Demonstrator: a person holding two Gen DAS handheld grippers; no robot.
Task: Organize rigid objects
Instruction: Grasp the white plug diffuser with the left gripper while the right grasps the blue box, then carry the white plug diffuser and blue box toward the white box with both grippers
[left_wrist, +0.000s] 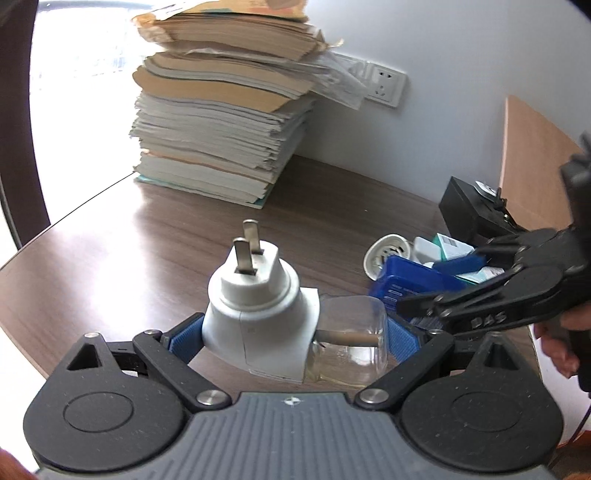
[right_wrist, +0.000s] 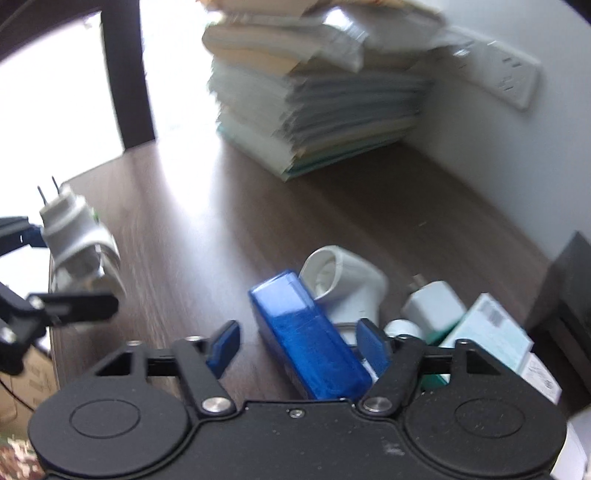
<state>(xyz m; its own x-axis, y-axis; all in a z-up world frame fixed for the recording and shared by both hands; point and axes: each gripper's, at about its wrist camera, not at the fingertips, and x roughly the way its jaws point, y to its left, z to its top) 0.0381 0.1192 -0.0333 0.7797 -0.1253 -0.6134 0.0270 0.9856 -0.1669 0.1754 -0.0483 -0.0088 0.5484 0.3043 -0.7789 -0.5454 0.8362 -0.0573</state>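
the left gripper (left_wrist: 293, 338) has its blue fingers (left_wrist: 184, 338) closed on a white plug-in device (left_wrist: 258, 317) with a clear glass bottle (left_wrist: 351, 343) fixed to its side, one finger against the white body and the other against the bottle, held above the dark wood counter (left_wrist: 147, 240) with the two metal prongs (left_wrist: 245, 251) pointing up and away. the left wrist view shows this grasp up close, along with a tan wick inside the bottle; the right wrist view sees the same device (right_wrist: 74, 236) only small and blurred at its left edge, next to a bit of the left gripper. the right gripper (right_wrist: 297, 347) has its fingers (right_wrist: 225, 345) spread wide and holds nothing; a blue translucent box (right_wrist: 310, 343) lies on the counter between them, nearer the right-hand finger, and whether that finger touches it i cannot tell. from the left wrist view the right gripper (left_wrist: 439, 284) comes in from the right over the same blue box (left_wrist: 410, 284), but its fingers are not clear there. only the right wrist view shows the clutter well: a white adapter (right_wrist: 347, 288) with a round opening just behind the box, a white charger (right_wrist: 434, 306) beside it, and a pale green carton (right_wrist: 487, 336) at the right. both views show the tall stack of papers (left_wrist: 221, 110) against the wall and a white wall socket (left_wrist: 384, 85). the left wrist view alone shows a black box (left_wrist: 465, 210) at the far right of the counter in front of a tan board (left_wrist: 532, 158)
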